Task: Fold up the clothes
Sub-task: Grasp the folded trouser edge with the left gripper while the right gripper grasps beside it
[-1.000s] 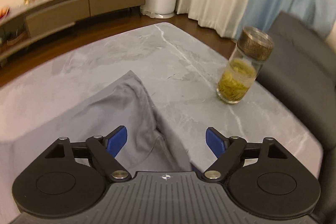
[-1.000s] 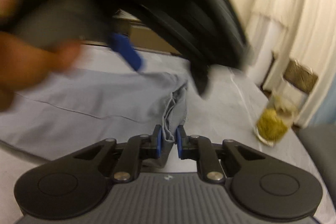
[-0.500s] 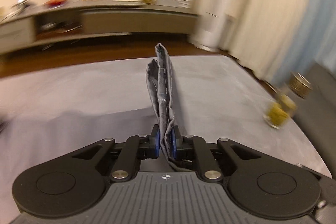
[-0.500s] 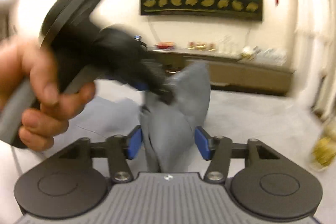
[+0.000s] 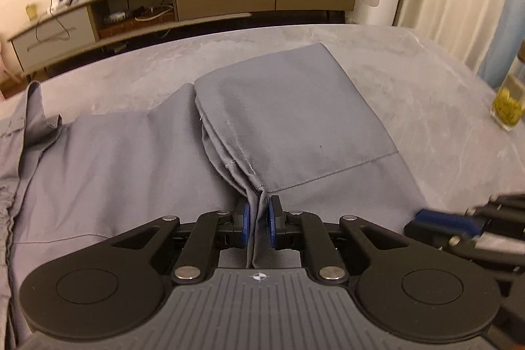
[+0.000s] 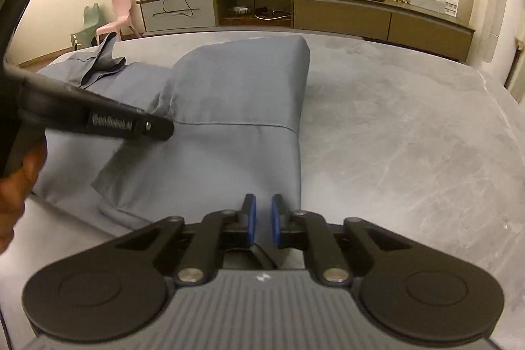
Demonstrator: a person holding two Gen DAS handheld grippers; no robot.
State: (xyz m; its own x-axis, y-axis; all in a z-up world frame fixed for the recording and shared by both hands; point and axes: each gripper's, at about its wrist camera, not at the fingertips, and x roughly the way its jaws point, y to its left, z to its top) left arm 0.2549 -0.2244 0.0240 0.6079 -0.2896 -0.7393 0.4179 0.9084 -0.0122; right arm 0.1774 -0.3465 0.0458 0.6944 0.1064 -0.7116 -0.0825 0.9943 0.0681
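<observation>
A grey garment [image 5: 288,120] lies on the grey marble table [image 5: 426,94], with one part folded over onto the rest. My left gripper [image 5: 259,220] is shut on a pinched edge of the garment near its hem. In the right wrist view the garment [image 6: 236,107] stretches away from my right gripper [image 6: 262,218], whose blue pads stand close together over the garment's near corner; no cloth shows between them. The left gripper's body [image 6: 95,117] crosses that view at the left. The right gripper's blurred tip [image 5: 459,225] shows at the right of the left wrist view.
A glass jar with yellow contents [image 5: 508,100] stands at the table's right edge. A long low sideboard [image 6: 295,9] with small items runs along the far wall. Small plastic chairs [image 6: 108,18] stand at the left. Bare tabletop [image 6: 410,136] lies right of the garment.
The left gripper shut on the cloth, lifted it and laid it down over the garment. The right gripper opened midway and its pads now stand close together. The garment now lies flat and folded.
</observation>
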